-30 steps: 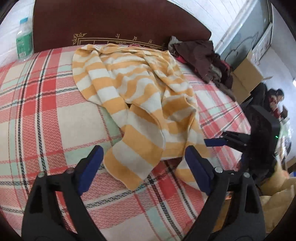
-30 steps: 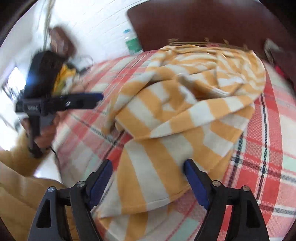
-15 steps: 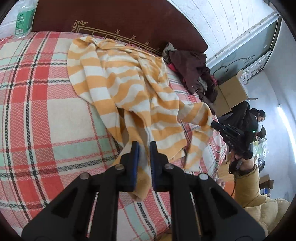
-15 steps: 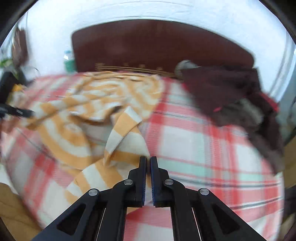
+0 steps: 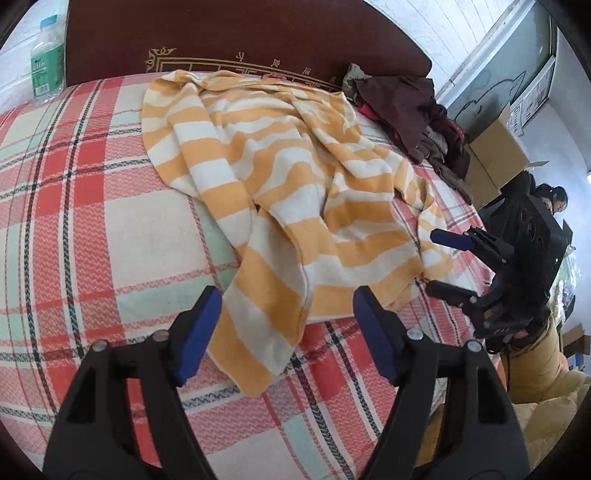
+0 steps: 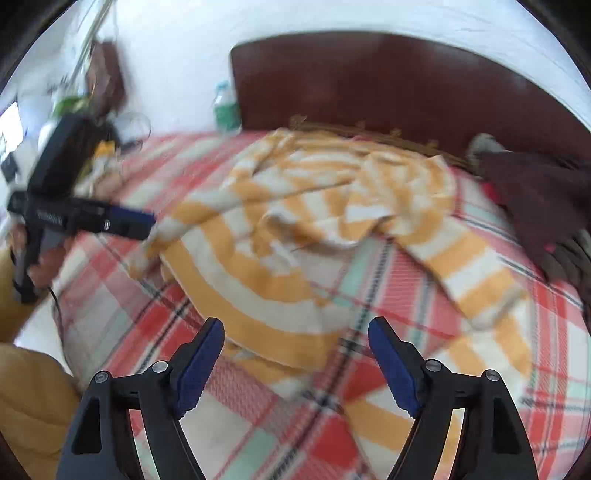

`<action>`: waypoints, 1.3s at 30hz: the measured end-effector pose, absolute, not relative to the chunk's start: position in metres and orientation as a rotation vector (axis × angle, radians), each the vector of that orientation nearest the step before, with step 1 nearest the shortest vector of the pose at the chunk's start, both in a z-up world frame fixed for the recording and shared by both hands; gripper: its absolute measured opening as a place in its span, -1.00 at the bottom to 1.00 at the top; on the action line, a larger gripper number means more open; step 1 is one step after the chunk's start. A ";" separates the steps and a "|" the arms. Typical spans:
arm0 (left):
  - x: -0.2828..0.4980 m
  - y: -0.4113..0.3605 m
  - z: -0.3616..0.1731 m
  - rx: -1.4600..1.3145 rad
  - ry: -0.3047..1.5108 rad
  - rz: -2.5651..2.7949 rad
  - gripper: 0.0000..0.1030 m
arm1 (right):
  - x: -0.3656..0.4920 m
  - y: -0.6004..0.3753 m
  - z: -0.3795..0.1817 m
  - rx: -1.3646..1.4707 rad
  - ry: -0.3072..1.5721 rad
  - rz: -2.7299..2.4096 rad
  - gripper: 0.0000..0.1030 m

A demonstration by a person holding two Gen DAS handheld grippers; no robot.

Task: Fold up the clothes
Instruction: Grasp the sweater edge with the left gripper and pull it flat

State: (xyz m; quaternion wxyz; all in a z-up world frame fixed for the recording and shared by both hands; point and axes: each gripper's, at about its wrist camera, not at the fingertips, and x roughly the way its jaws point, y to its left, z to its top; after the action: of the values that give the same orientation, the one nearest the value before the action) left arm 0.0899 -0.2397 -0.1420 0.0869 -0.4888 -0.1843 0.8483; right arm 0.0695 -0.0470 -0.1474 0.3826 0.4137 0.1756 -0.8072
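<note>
An orange-and-white striped garment (image 5: 280,177) (image 6: 295,206) lies crumpled on the red plaid bed cover (image 5: 92,221) (image 6: 369,424). My left gripper (image 5: 286,295) hangs over the garment's near end. Its jaws are opening, the cloth lies loose between them and the pads do not press on it. My right gripper (image 6: 295,323) is opening wide above the garment's curved hem and holds nothing. Each gripper shows in the other's view: the right gripper (image 5: 448,262) at the garment's right edge, the left gripper (image 6: 147,221) at its left edge.
A dark wooden headboard (image 5: 240,33) closes off the far side. A water bottle (image 5: 46,62) (image 6: 225,110) stands beside it. A pile of dark clothes (image 5: 413,107) (image 6: 535,192) lies at the bed's far corner. A cardboard box (image 5: 495,155) and a seated person (image 5: 554,195) are beyond the bed.
Half a second ago both grippers were shut on lifted edges of the garment. Both have since let go and opened, and the garment lies spread further across the bed.
</note>
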 end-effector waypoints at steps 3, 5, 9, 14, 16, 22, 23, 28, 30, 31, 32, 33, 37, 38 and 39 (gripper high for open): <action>0.079 -0.244 -0.159 -1.532 -0.635 2.453 -0.61 | 0.059 -0.064 -0.173 1.161 0.365 -2.008 0.33; 0.079 -0.253 -0.160 -1.522 -0.755 2.400 -0.70 | 0.052 -0.059 -0.175 1.186 0.201 -1.932 -0.74; 0.101 -0.277 -0.130 -1.346 -1.014 2.263 -0.83 | 0.053 -0.036 -0.151 1.164 -0.071 -1.801 -0.92; 0.143 -0.282 -0.078 -1.223 -1.023 2.202 -0.83 | 0.075 0.015 -0.092 1.022 -0.307 -1.685 -0.92; 0.160 -0.278 -0.072 -1.242 -0.976 2.203 -0.83 | 0.085 0.031 -0.087 1.047 -0.307 -1.679 -0.92; 0.191 -0.264 -0.143 -1.578 -0.759 2.252 -0.67 | 0.098 0.063 -0.141 1.369 -0.175 -1.703 -0.88; 0.195 -0.260 -0.157 -1.642 -0.704 2.254 -0.46 | 0.097 0.063 -0.155 1.441 -0.126 -1.709 -0.86; 0.208 -0.285 -0.162 -1.546 -0.798 2.330 -0.17 | 0.093 0.055 -0.150 1.471 0.040 -1.824 -0.09; 0.208 -0.302 -0.156 -1.482 -0.872 2.387 0.29 | 0.098 0.046 -0.121 1.359 0.112 -1.886 -0.02; 0.207 -0.310 -0.154 -1.456 -0.907 2.413 0.33 | 0.100 0.040 -0.107 1.291 0.140 -1.893 -0.02; 0.207 -0.319 -0.152 -1.428 -0.942 2.440 0.34 | 0.101 0.030 -0.097 1.212 0.152 -1.868 -0.01; 0.206 -0.327 -0.150 -1.401 -0.977 2.466 0.34 | 0.103 0.017 -0.090 1.150 0.147 -1.834 0.02; 0.197 -0.312 -0.170 -1.435 -1.006 2.364 0.34 | 0.116 -0.058 -0.096 1.034 0.175 -1.680 0.19; 0.196 -0.306 -0.175 -1.428 -1.021 2.331 0.34 | 0.121 -0.080 -0.104 1.030 0.206 -1.641 0.19; 0.197 -0.302 -0.178 -1.407 -1.049 2.300 0.34 | 0.127 -0.103 -0.114 1.030 0.245 -1.602 0.19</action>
State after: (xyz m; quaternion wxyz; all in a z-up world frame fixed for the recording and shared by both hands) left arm 0.1968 -0.3024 -0.1776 0.1240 -0.4828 -0.3597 0.7887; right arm 0.1269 -0.1029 -0.1140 0.5734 0.4395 0.1045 -0.6835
